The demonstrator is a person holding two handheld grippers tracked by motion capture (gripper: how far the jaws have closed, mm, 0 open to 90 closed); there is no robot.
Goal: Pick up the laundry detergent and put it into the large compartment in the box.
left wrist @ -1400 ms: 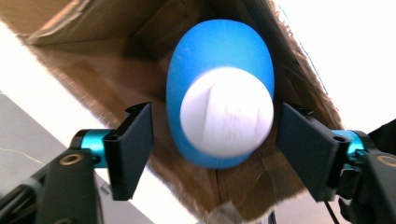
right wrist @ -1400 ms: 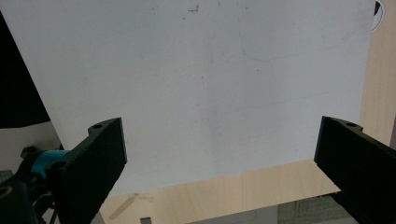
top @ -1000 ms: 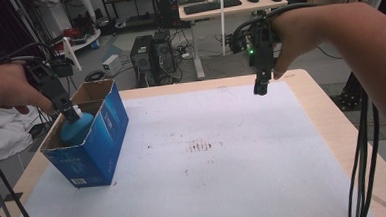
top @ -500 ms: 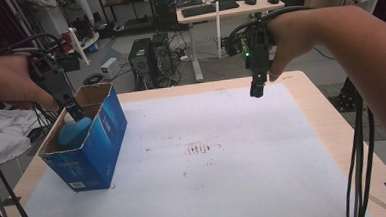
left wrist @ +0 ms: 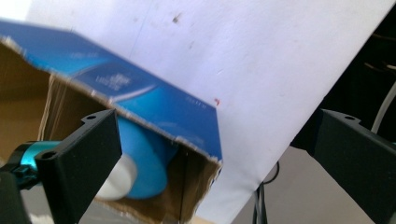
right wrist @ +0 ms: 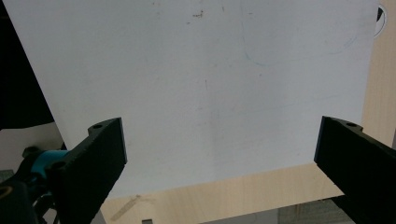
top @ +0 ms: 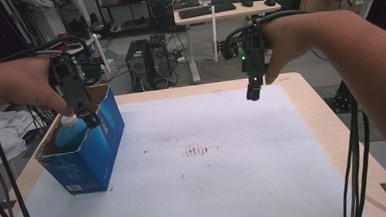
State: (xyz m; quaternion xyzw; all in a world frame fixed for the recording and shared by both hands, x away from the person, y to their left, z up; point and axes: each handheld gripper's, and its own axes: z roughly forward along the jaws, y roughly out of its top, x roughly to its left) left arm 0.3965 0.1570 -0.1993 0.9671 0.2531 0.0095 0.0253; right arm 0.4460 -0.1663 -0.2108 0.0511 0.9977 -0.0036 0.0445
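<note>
The left tool is hanging over the near-right edge of the box at the left of the desk. Its jaws have just been opening and are now standing wide, with nothing between them. The bottle is lying inside the box, its white cap pointing up toward the far side. In the left tool's own view the bottle is showing under the torn cardboard rim, just past the left jaw and apart from it.

The bottle is looking like smooth blue plastic, so it is probably light, fairly stiff and a bit slippery; the narrow neck under the cap is likely offering the surest hold, as the round body may be slipping between flat pads. The box is thin card, open-topped and light, and is likely shifting if nudged.

The right tool is hovering over the far middle of the desk, jaws spread wide and holding nothing; below it the white mat is lying bare.

Counting: one bottle, one cap, one box, two tools, one mat.
</note>
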